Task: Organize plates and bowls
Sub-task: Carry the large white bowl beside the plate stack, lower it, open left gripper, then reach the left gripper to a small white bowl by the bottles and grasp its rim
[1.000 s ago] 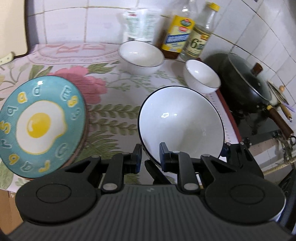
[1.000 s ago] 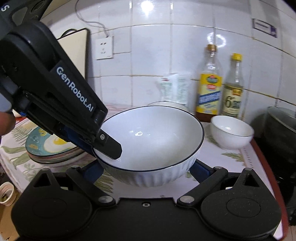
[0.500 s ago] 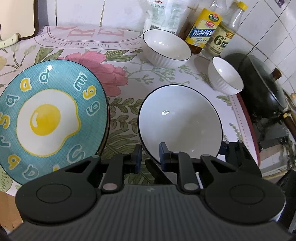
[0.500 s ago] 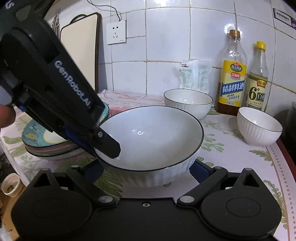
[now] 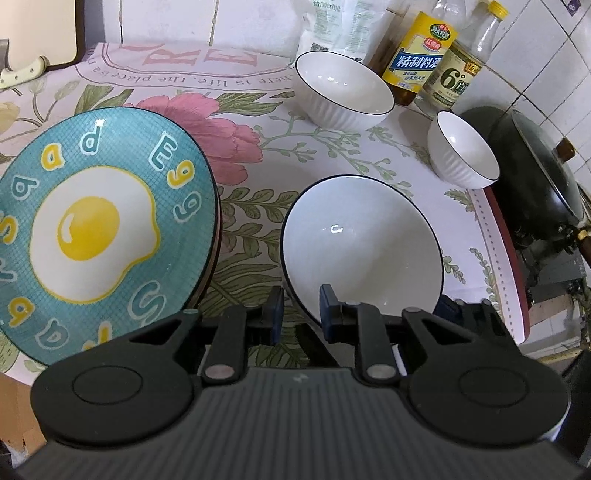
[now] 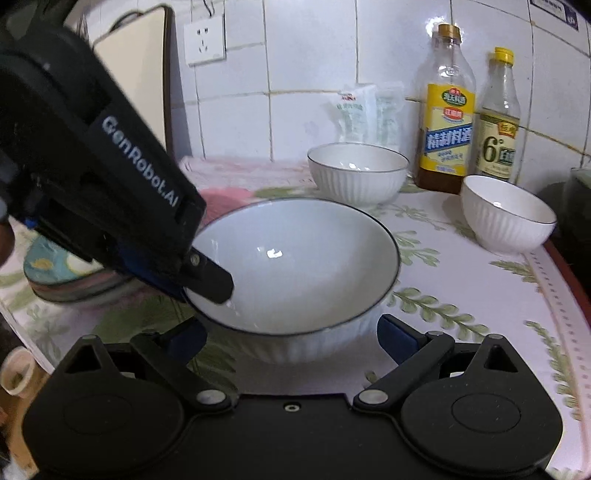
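A large white bowl with a dark rim sits low at the table's front, level with the flowered cloth. My left gripper is shut on its near rim, one finger inside and one outside; from the right wrist view it reaches in from the left. My right gripper is spread wide, and its pads clasp the lower wall of the bowl on both sides. One right finger shows against the bowl's outer wall. A teal egg plate tops a stack of plates to the left.
A medium white bowl and a small one stand behind, near two bottles and a bag at the tiled wall. A lidded black wok lies past the table's right edge. A cutting board leans back left.
Both grippers have come down and forward with the large bowl between them, so it now lies low at the cloth. Neither grip on it looks different.
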The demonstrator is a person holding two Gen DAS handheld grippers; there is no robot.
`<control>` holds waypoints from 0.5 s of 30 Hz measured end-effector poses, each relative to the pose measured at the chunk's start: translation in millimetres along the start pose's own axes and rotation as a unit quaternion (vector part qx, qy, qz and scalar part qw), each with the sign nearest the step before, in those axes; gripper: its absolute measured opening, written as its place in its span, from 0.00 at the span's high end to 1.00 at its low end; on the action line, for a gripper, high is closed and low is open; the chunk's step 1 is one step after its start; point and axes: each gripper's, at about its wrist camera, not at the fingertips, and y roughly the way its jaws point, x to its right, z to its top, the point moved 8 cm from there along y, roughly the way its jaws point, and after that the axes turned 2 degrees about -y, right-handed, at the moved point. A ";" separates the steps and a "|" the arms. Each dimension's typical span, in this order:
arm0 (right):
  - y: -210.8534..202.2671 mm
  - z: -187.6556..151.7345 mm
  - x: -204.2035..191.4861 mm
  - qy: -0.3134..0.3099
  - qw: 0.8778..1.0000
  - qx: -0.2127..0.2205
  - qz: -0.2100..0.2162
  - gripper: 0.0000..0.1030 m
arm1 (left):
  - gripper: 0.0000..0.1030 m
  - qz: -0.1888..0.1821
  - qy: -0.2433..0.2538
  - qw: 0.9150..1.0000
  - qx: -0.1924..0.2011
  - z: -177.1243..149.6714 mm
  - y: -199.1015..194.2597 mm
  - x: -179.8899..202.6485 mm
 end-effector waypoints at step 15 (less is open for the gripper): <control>-106.4 12.3 15.3 0.042 0.998 0.043 0.002 0.03 | 0.68 -0.001 0.042 0.999 0.019 -14.1 -71.1 16.1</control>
